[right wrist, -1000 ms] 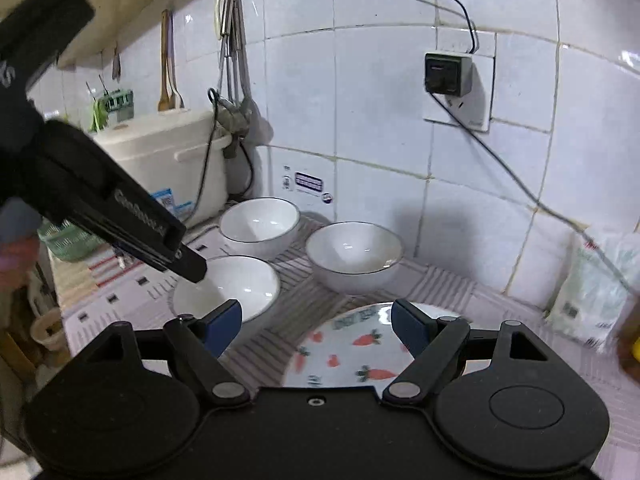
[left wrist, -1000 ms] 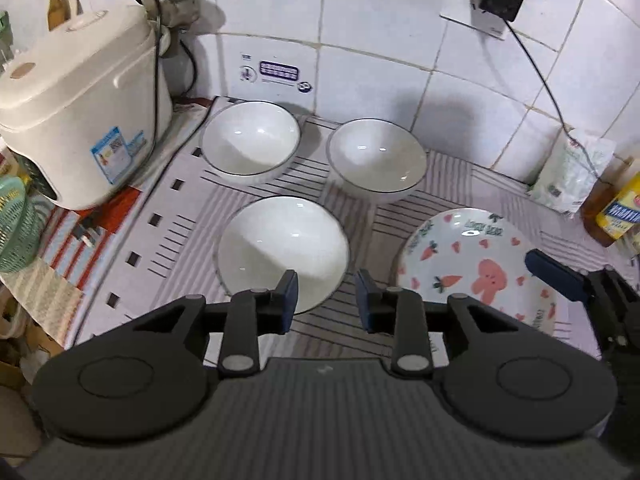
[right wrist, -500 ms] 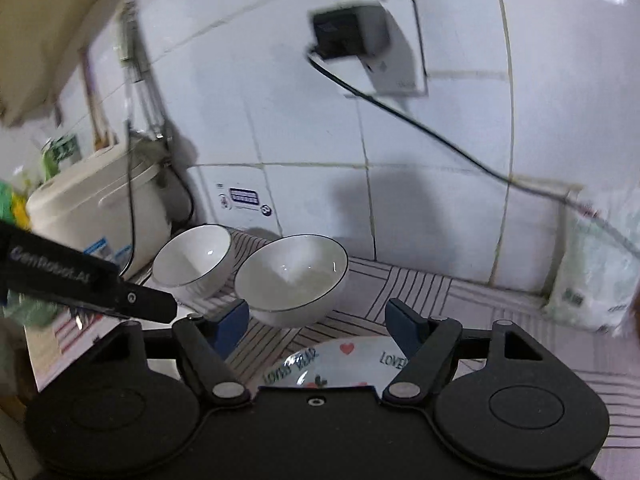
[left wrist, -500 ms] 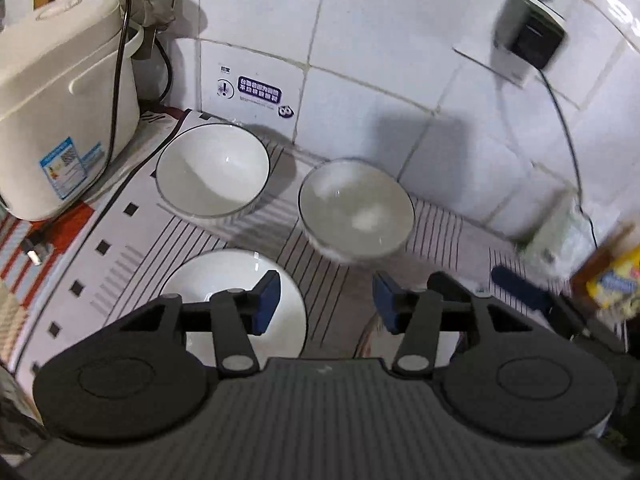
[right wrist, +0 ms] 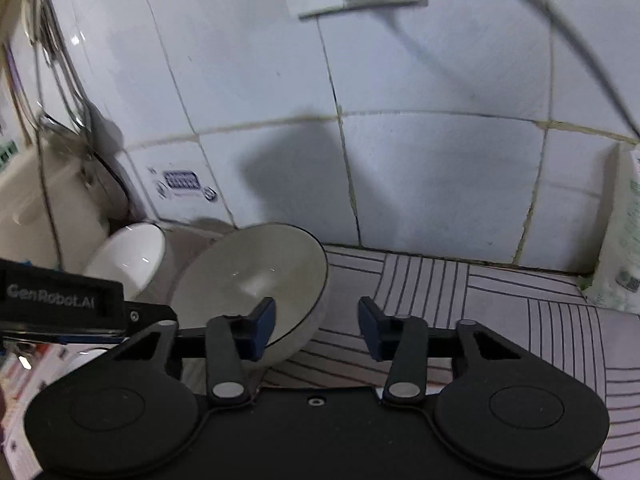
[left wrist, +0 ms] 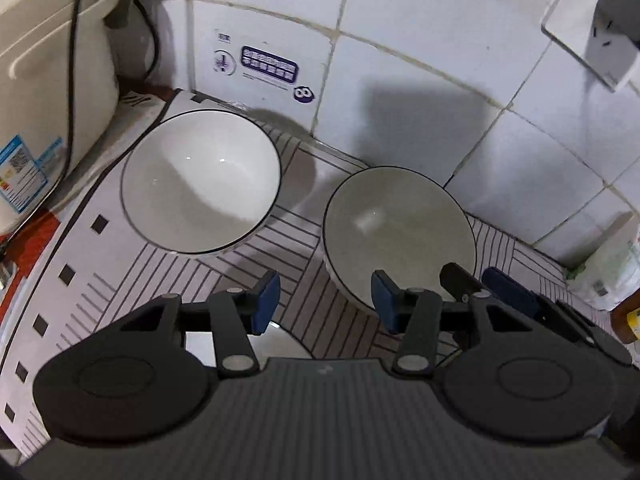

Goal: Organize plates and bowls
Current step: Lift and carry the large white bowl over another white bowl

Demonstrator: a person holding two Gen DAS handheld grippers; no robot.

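- Hovering my left gripper point(left wrist: 325, 303) over the striped mat point(left wrist: 304, 304) on the desk, I keep its blue pads apart with nothing between them; only mat shows in the gap.
- The right bowl point(left wrist: 398, 232) is my landmark: it stands upright on the mat near the tiled wall point(left wrist: 420, 80), white with a thin dark rim.
- My left gripper's right-hand pad sits in front of this bowl's near rim; I cannot tell whether it touches.
- The second bowl point(left wrist: 200, 182) stands left of the landmark bowl, apart from it, with a strip of mat between the two.
- A third white dish point(left wrist: 280, 340) shows only as a sliver nearer to me than the landmark bowl, mostly hidden under my left gripper.
- The rice cooker point(left wrist: 44, 100) stands further left, beyond the second bowl, just beside it.
- My right gripper point(right wrist: 316, 326) is closing, its left pad over the inside of the landmark bowl's near wall and its right pad outside, clear of the wall; the rim sits between the pads, not yet pinched.
- A wall socket point(left wrist: 608, 40) hangs on the tiles above and right of the landmark bowl.
- A white packet point(right wrist: 620, 232) leans on the wall well to the right of it.
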